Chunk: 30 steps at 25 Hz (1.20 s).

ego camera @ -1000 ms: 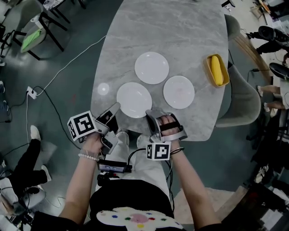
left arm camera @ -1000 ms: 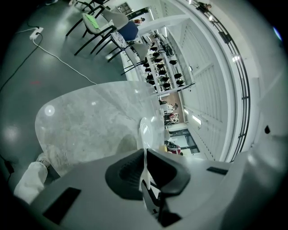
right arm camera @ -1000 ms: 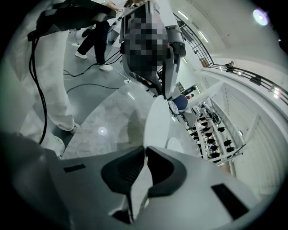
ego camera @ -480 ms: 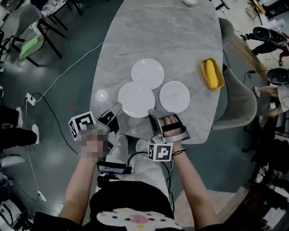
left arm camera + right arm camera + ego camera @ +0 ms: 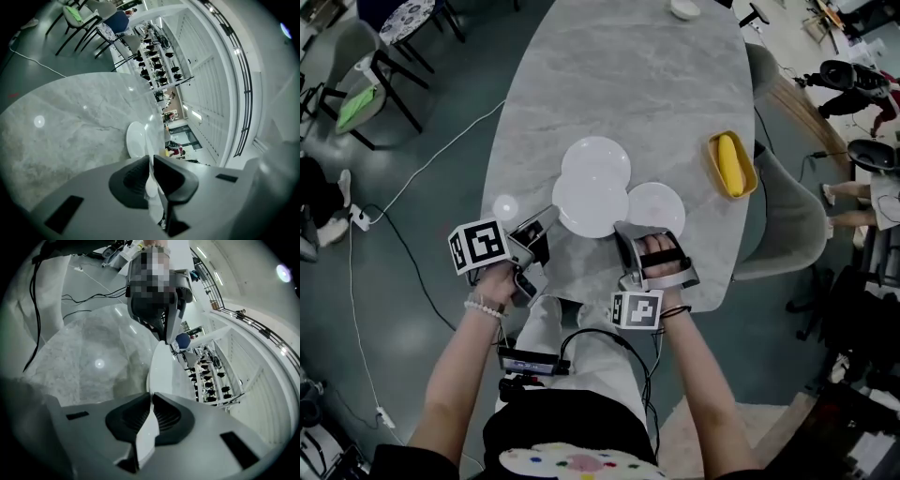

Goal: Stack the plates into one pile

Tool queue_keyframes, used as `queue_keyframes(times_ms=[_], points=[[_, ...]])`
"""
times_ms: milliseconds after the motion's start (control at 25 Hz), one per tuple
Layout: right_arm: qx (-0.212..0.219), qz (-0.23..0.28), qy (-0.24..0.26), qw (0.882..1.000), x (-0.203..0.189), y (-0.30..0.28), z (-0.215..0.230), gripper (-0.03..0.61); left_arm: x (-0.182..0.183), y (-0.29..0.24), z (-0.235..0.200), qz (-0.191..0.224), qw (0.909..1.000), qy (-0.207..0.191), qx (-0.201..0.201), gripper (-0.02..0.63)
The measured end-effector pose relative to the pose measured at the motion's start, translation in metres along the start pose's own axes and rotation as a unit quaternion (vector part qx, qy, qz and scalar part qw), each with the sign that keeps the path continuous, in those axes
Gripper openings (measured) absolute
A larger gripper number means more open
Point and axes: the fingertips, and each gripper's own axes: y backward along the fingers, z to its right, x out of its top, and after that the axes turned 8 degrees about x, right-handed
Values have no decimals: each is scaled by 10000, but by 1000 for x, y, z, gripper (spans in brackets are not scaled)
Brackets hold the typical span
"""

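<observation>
While left claw [image 5: 547, 222] grips middle plate [image 5: 591, 199] (rim over far plate [image 5: 596, 153]), right claw [image 5: 648, 234] grips right plate [image 5: 659, 205].

Left gripper [image 5: 549, 219] grips middle plate [image 5: 591, 202], right gripper [image 5: 645, 231] right plate [image 5: 657, 205]

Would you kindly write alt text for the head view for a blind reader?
On a grey marble table, the left gripper holds the middle plate by its rim, overlapping the far plate; the right gripper holds the right plate.
</observation>
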Motion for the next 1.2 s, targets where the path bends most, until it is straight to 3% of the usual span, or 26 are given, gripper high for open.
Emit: queue_keyframes(times_ms=[760, 1200], points=[[174, -133, 549, 9983, -29, -55, 41, 25, 50, -59, -11, 98, 9996, -118, 221, 38], [707, 42, 649, 9954, -28, -72, 34, 31, 55, -73, -26, -17, 9984, -232, 510, 38]])
